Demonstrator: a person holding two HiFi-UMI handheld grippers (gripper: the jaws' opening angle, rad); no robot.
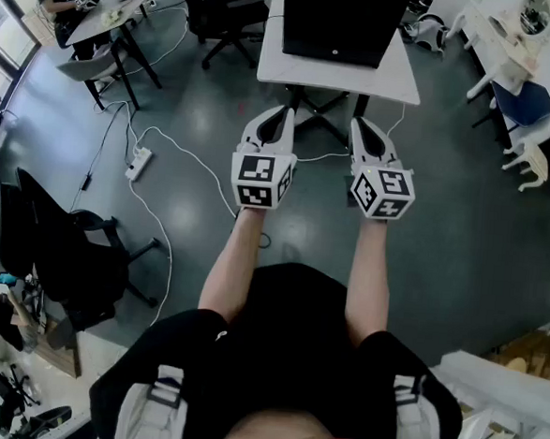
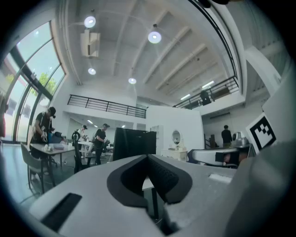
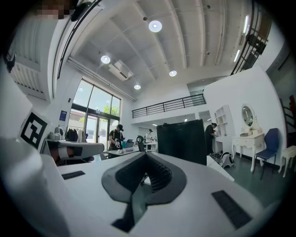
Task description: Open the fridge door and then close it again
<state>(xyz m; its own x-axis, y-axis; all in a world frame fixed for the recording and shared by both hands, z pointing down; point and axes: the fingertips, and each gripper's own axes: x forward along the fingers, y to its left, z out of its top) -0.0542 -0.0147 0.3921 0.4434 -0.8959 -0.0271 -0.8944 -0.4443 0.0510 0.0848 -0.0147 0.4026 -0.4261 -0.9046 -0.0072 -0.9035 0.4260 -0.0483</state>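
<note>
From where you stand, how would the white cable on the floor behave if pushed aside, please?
The white cable lies in loose curves, so it is probably floppy and would bend rather than slide whole. It looks thin, so likely light. It seems joined to the power strip, which might drag along.

Black box (image 1: 345, 22) partly beyond top edge

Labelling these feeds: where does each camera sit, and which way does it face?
Head view: on the person's head, steeply down at the floor; both forearms, left claw and right claw show.
Left gripper view: on the left claw, level along its shut jaws, toward the black box.
Right gripper view: on the right claw, likewise, jaws shut.
Shared: all three show the black box.
</note>
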